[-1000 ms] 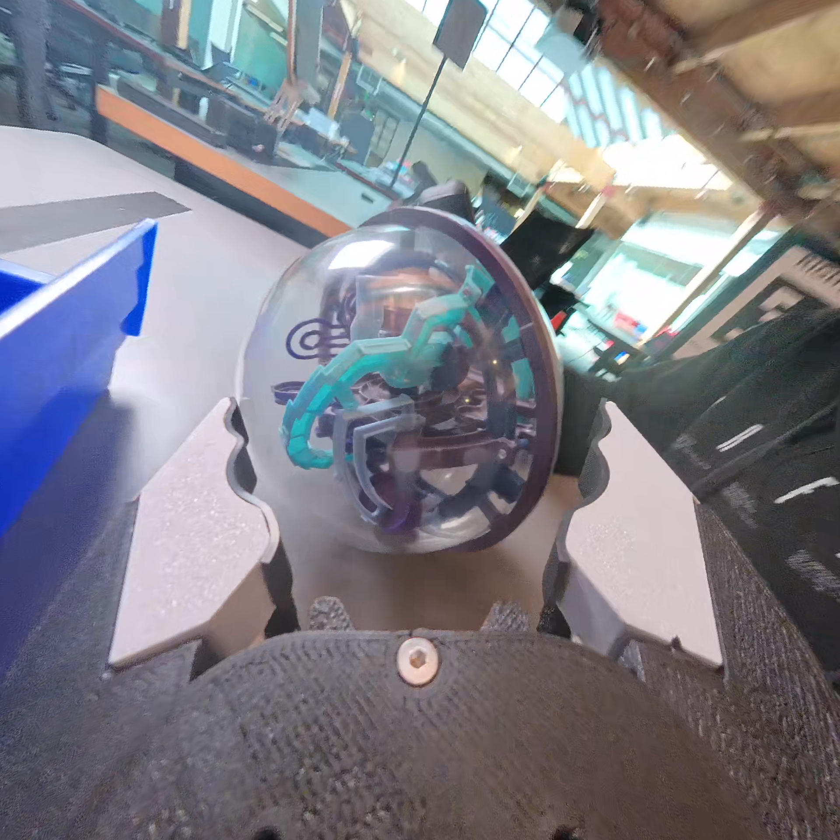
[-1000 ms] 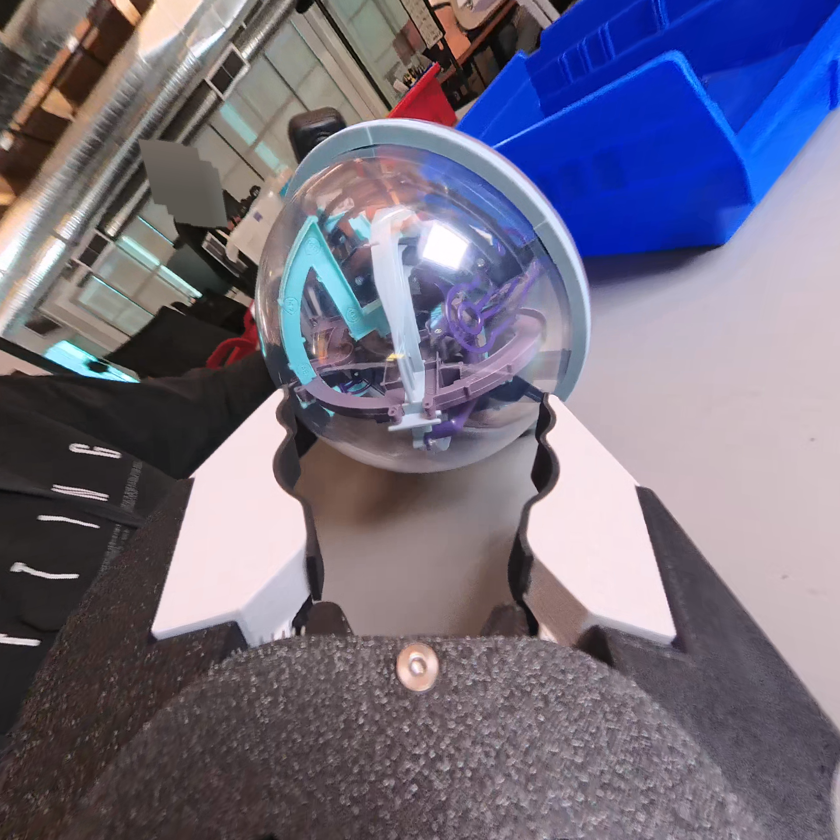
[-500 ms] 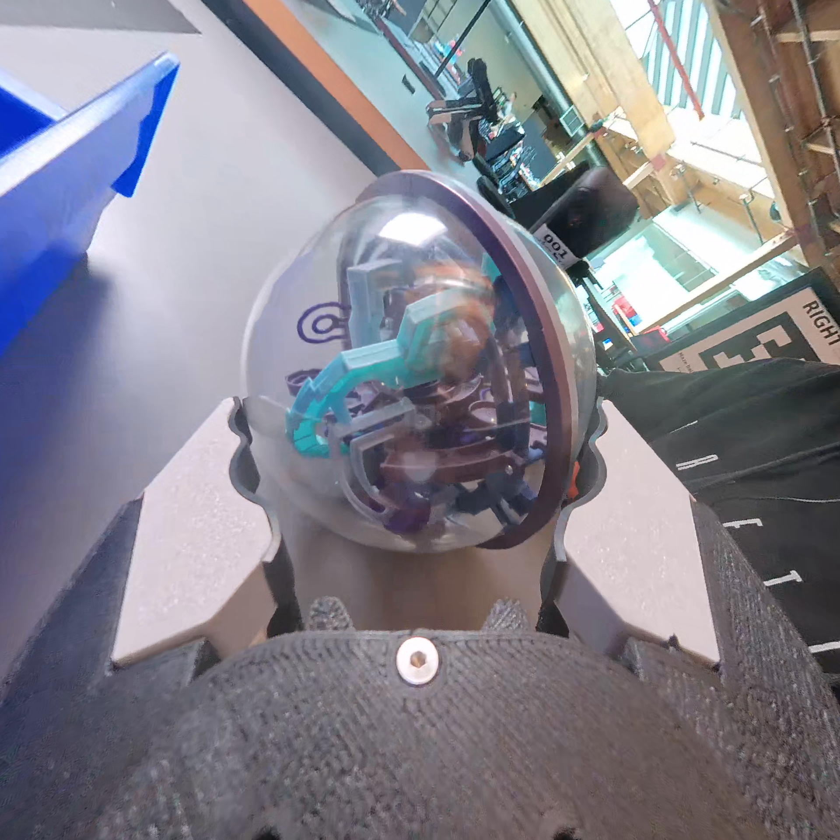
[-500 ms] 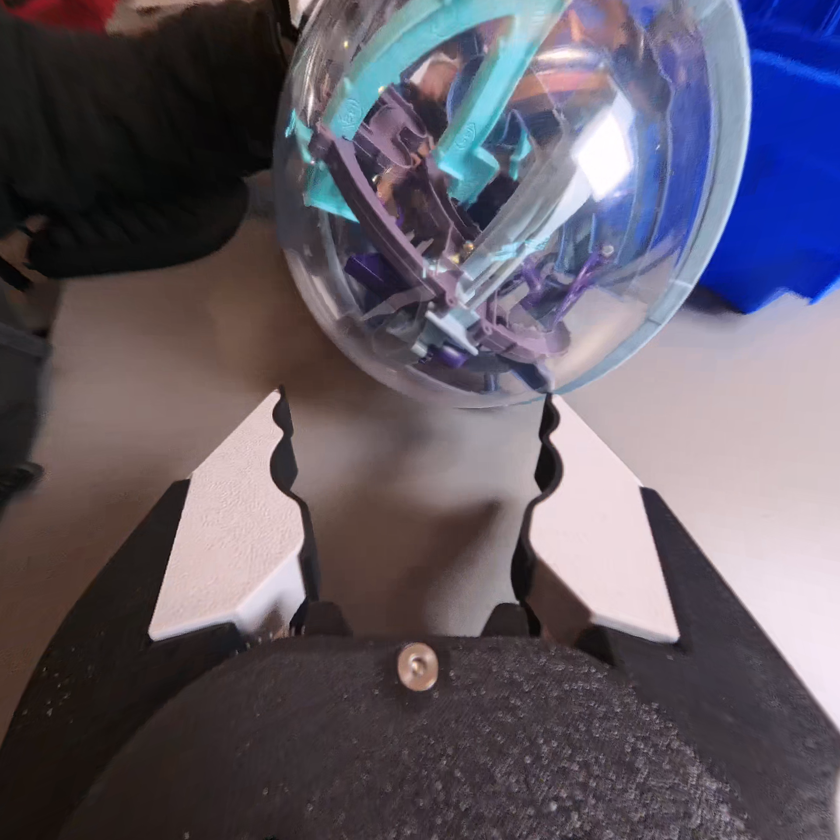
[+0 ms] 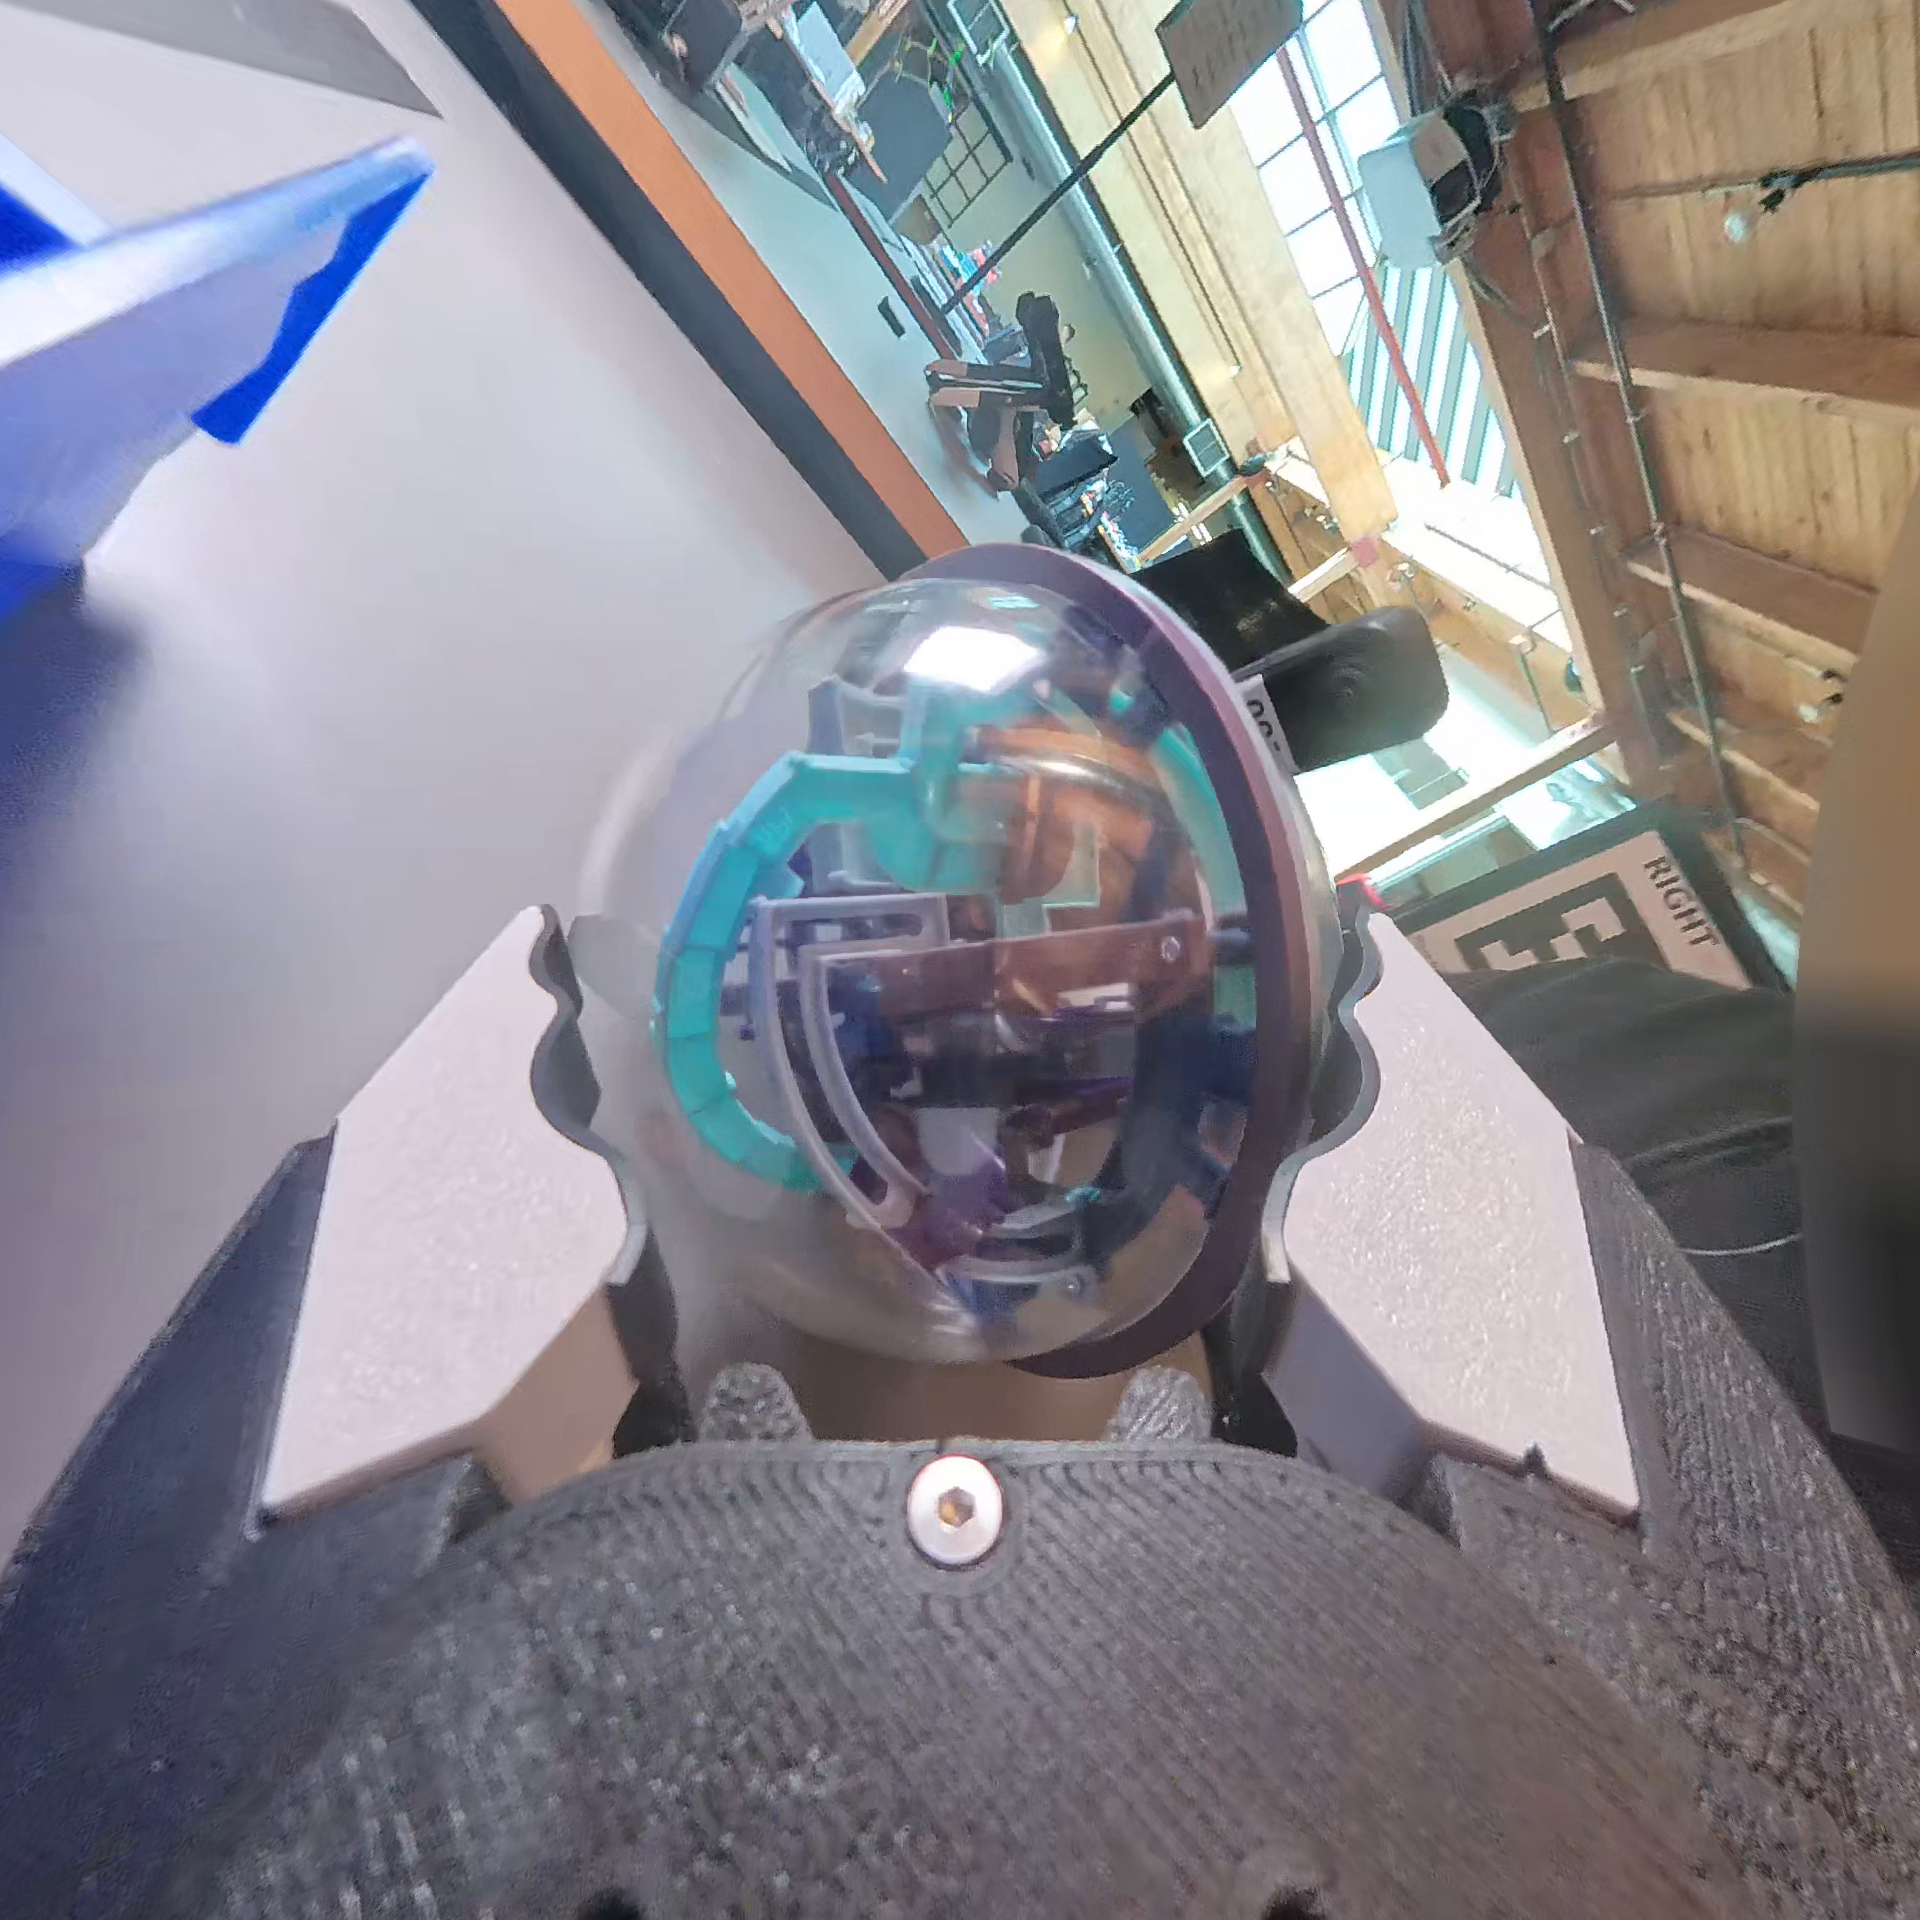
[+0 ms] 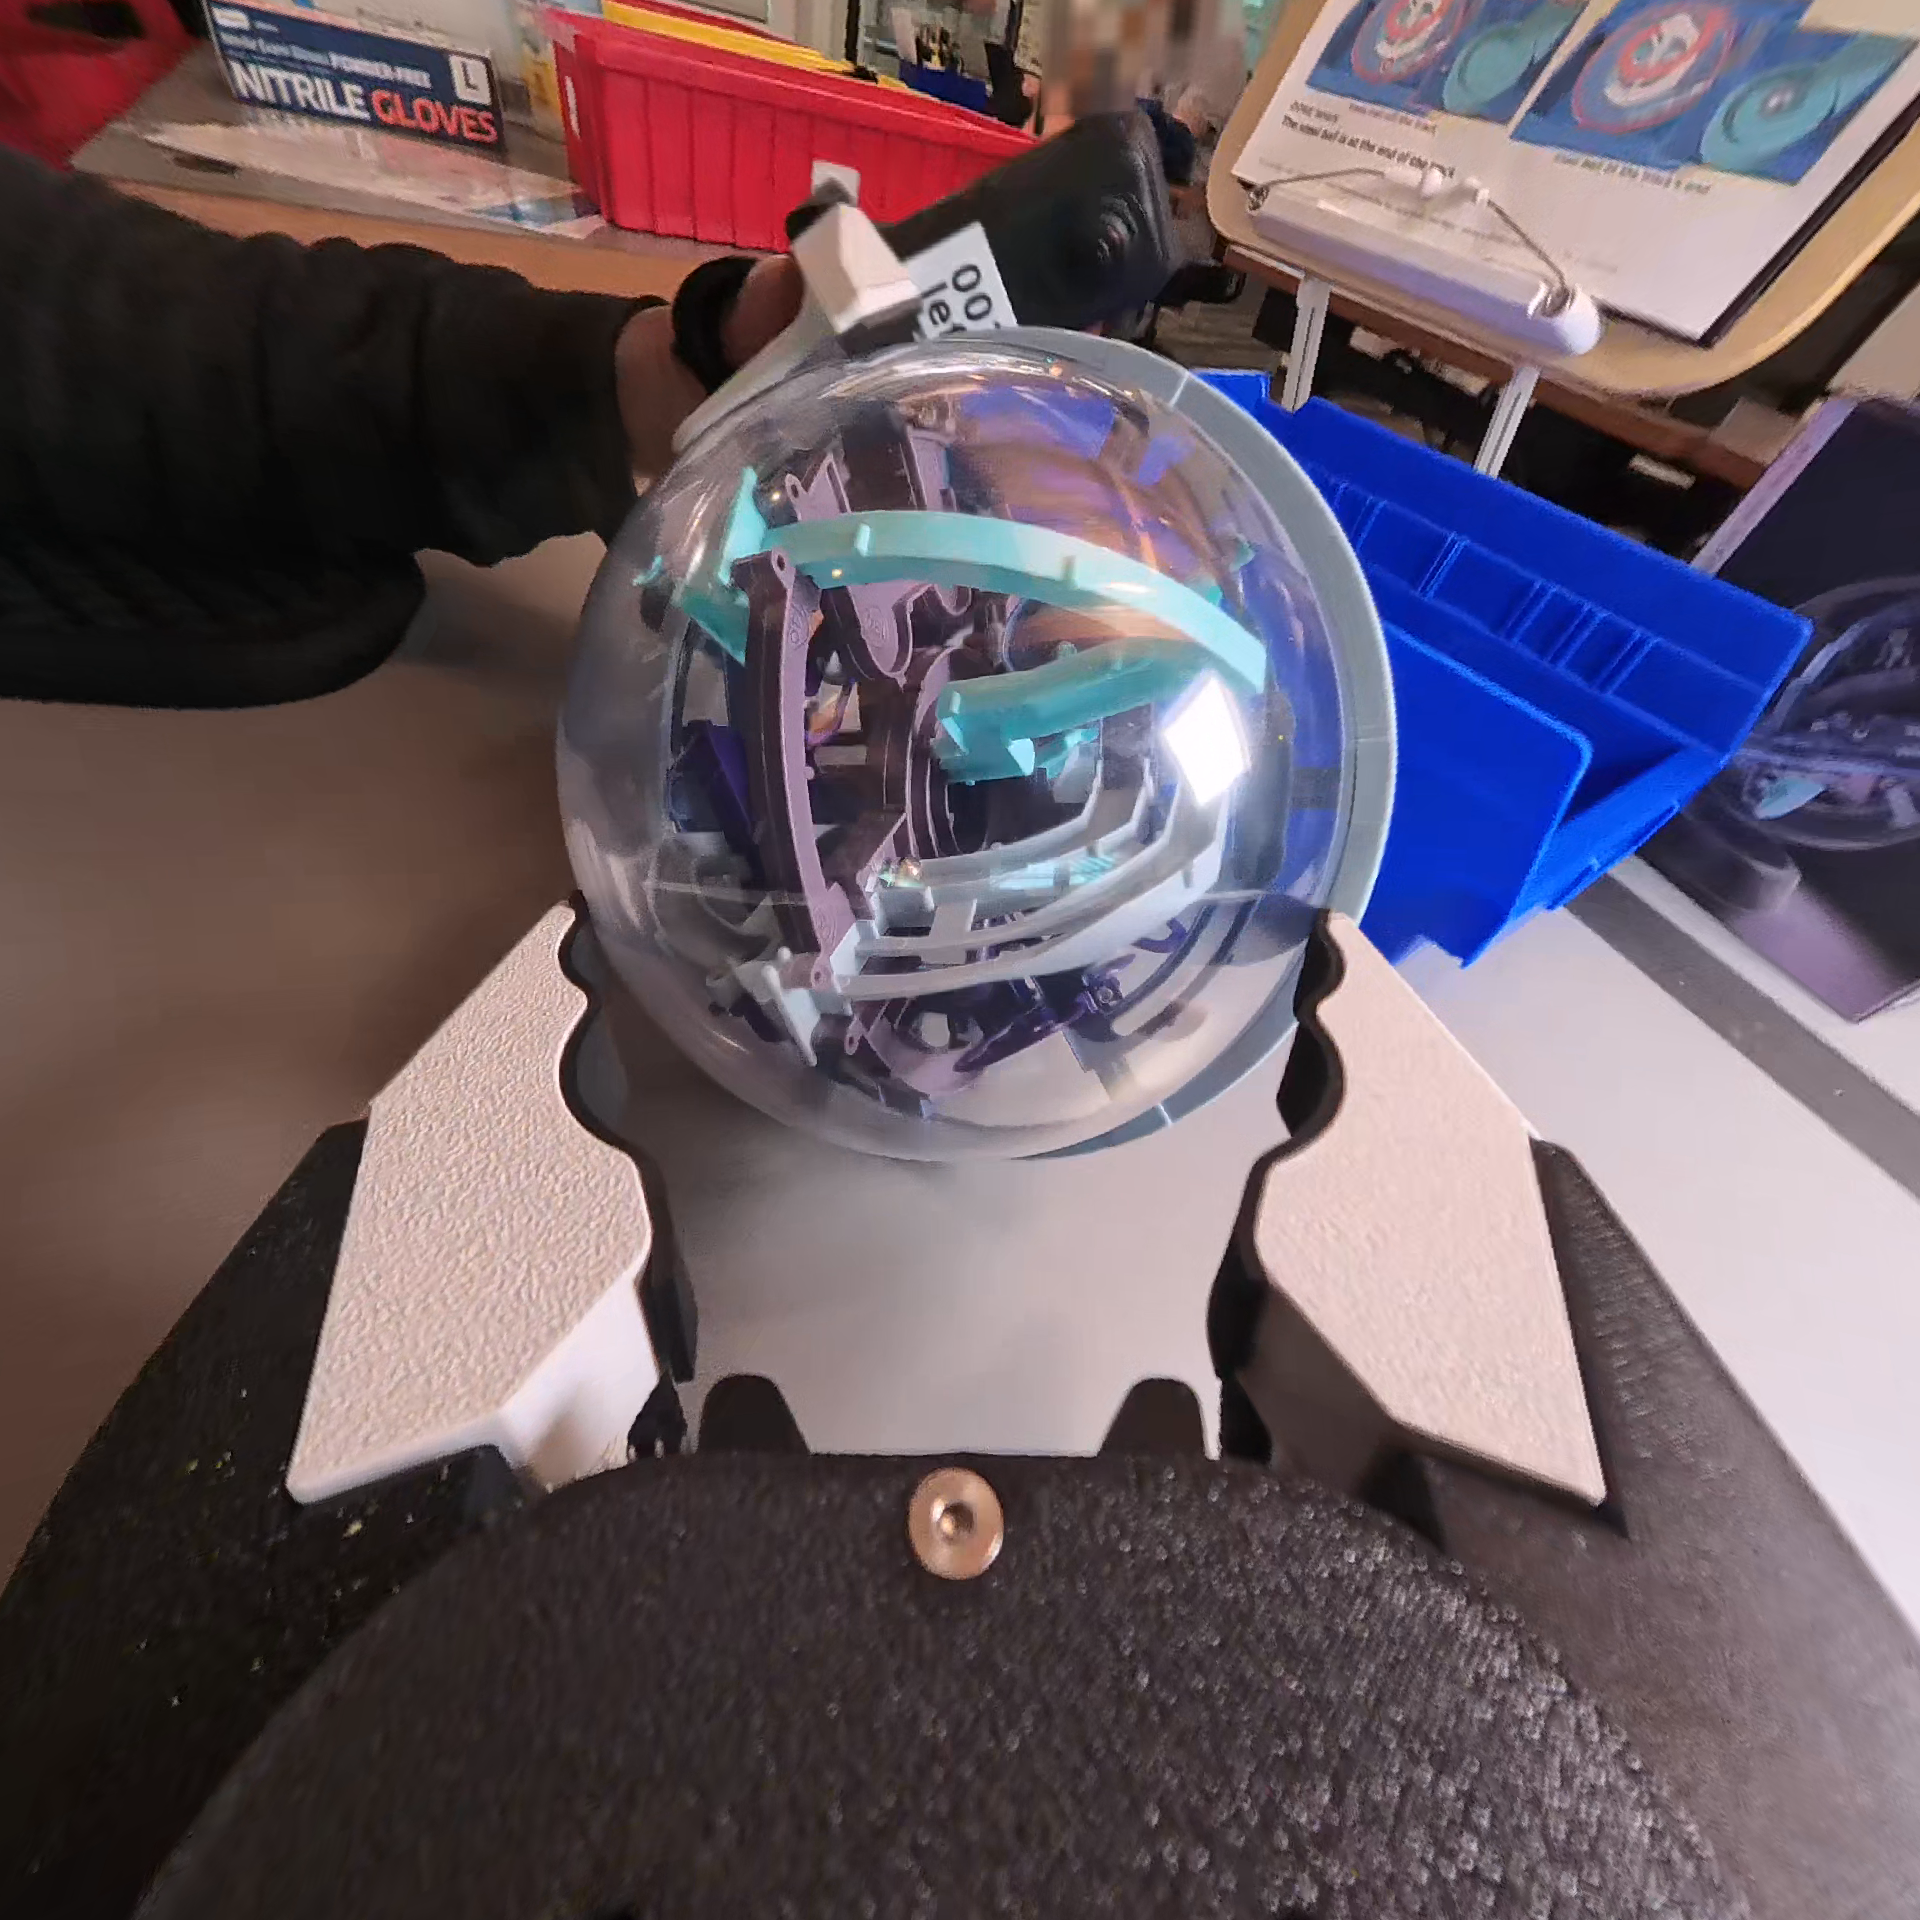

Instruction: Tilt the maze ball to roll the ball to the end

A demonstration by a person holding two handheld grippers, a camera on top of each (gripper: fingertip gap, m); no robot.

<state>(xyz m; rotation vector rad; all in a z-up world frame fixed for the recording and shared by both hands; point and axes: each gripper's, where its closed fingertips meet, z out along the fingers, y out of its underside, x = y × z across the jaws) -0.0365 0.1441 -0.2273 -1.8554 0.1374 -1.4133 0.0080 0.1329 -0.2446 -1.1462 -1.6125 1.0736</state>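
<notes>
Maze ball (image 5: 956, 987) clamped between both hand-held grippers, above grey table (image 6: 260, 883)

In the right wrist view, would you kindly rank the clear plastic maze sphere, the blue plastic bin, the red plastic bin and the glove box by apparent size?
1. Clear plastic maze sphere, though it sits nearest the camera.
2. Blue plastic bin, partly hidden behind the sphere.
3. Red plastic bin, farther back.
4. Glove box, cut off by the picture's edge, so its place is unsure.

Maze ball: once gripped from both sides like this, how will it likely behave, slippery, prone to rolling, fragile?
The maze ball has a smooth, glossy clear shell, so it probably slips against the pads. Being round, it would likely roll if released on the table. Its thin inner tracks look delicate, so hard squeezing seems risky.
</notes>
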